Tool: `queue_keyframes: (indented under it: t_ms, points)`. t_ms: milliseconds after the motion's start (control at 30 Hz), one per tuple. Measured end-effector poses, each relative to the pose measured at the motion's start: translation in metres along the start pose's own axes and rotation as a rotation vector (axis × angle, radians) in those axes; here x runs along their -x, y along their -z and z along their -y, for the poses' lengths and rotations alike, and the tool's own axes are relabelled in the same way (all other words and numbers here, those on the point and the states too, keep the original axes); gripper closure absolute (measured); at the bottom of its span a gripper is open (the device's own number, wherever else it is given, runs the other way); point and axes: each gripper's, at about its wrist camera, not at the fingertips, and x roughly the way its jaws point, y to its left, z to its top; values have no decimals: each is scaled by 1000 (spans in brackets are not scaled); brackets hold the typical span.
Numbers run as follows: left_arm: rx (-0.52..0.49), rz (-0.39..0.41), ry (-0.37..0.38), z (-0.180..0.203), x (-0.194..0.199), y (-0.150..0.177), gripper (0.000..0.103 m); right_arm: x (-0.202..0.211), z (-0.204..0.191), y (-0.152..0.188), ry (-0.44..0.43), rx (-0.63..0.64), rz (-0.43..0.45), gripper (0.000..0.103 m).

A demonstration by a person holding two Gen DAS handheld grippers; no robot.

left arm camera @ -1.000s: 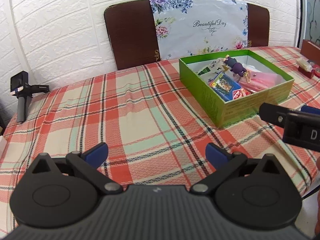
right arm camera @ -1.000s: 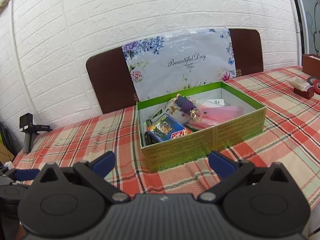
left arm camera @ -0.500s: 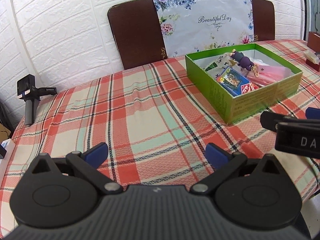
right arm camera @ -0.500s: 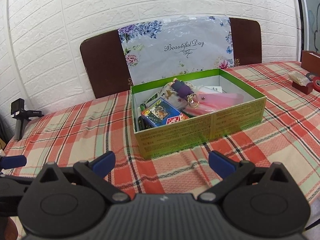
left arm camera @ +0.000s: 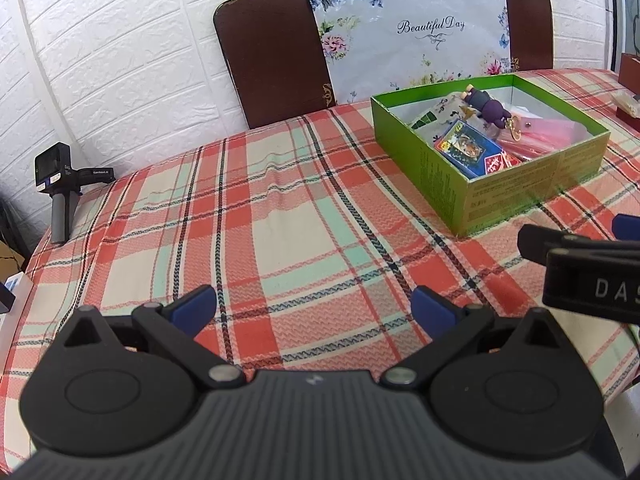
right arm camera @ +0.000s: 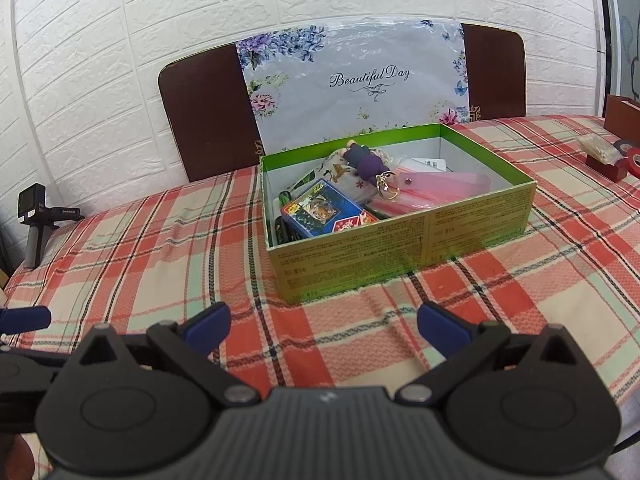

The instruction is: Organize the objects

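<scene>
A green open box point(right arm camera: 400, 244) stands on the plaid tablecloth; it also shows in the left wrist view point(left arm camera: 516, 192). Inside lie a blue card pack point(right arm camera: 320, 210), a purple doll keychain point(right arm camera: 366, 162), a pink pouch point(right arm camera: 436, 184) and a patterned cloth bag point(right arm camera: 340, 170). My right gripper point(right arm camera: 323, 326) is open and empty, low over the cloth in front of the box. My left gripper point(left arm camera: 314, 306) is open and empty over bare cloth to the left of the box. The right gripper's body shows at the right edge of the left wrist view point(left arm camera: 592, 268).
A small black camera on a stand point(left arm camera: 60, 184) sits at the table's far left edge. A brown board with a floral sheet point(right arm camera: 352, 84) leans on the white brick wall behind. A brown holder and tape rolls point(right arm camera: 616, 156) sit far right.
Both grippers have pulled back and risen a little, so the box looks farther away. Both stay open and empty. Nothing on the table has moved.
</scene>
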Motion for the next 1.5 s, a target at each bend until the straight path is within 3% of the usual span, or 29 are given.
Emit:
queue_keyframes:
  t_ms: [367,800,1500]
  points:
    - [-18,-1,6,3,2,2,0,5,-1,0,5,-3,48,0]
    - [-12,-21,38,2,-1,2,0,-1,1,2,-5,-15,27,0]
    - [-42,-11,19,8,1,2,0,-2,7,3,-8,-37,25,0]
